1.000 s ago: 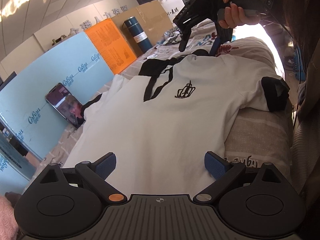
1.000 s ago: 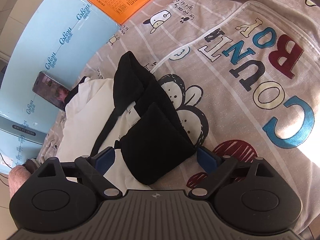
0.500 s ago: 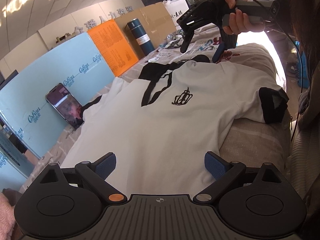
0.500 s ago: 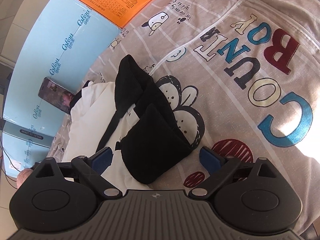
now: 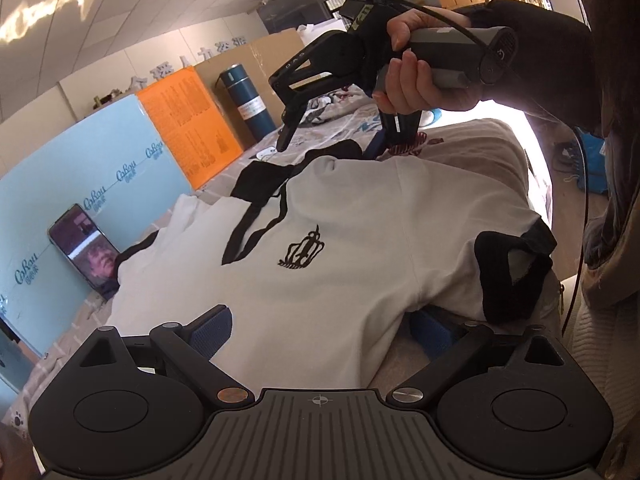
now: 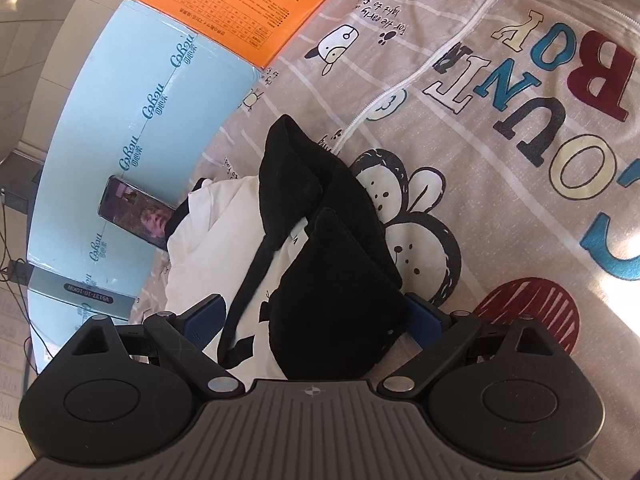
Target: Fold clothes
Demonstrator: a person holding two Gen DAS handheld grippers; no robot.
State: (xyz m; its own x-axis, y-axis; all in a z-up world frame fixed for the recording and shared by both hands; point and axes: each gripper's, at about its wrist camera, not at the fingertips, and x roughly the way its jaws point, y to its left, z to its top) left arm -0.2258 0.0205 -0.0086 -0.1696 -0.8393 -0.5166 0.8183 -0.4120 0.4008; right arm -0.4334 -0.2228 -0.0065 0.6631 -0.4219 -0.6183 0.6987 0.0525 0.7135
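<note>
- A white shirt point(image 5: 320, 264) with a black collar point(image 6: 320, 216) and black sleeve cuffs lies spread face up on a bed cover point(image 6: 500, 128) printed with cartoon animals and big letters.
- The left gripper point(image 5: 320, 326) sits low at the shirt's hem, jaws spread wide; the white cloth runs between the blue pads point(image 5: 212, 328), and the right-hand pad is partly tucked under the shirt's edge (no pinch shows).
- The right gripper point(image 6: 312, 316), held in a hand point(image 5: 416, 80) at the far end of the shirt, points down at the collar. Its jaws stand wide with the black collar lying between them; the cloth reaches the right-hand pad, but whether it is pressed I cannot tell.
- One black cuff point(image 5: 512, 276) hangs at the near right edge of the bed.
- A phone point(image 5: 86, 252) leans against a pale blue board point(image 5: 80, 176) beside the shirt, with an orange board point(image 5: 188, 128) further along.
</note>
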